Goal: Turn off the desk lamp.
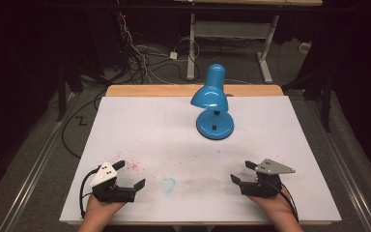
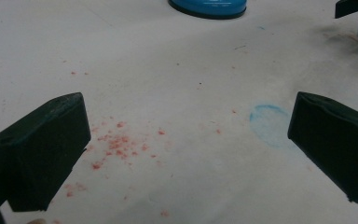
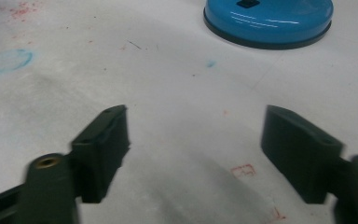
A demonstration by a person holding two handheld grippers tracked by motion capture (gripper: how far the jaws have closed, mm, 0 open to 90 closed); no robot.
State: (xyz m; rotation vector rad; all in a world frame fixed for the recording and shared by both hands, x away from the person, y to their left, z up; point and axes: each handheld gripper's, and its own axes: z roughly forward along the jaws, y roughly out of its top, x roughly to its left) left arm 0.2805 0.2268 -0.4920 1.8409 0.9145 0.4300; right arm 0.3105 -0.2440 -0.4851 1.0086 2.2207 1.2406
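A blue desk lamp (image 1: 213, 99) stands on the white table sheet (image 1: 149, 125) right of centre, towards the back, with its shade tipped forward over its round base (image 3: 268, 21). The base's near edge (image 2: 208, 8) shows at the top of the left gripper view. My left gripper (image 1: 129, 174) rests at the front left, open, with nothing between its jaws. At the front right my right gripper (image 1: 243, 172) is also open and holds nothing. The lamp is well beyond both.
Red specks (image 1: 133, 165) and a faint blue ring stain (image 1: 168, 184) mark the sheet between the grippers. A wooden strip (image 1: 193, 90) edges the table's back. Cables (image 1: 140, 60) and a desk frame (image 1: 232, 43) lie on the floor behind.
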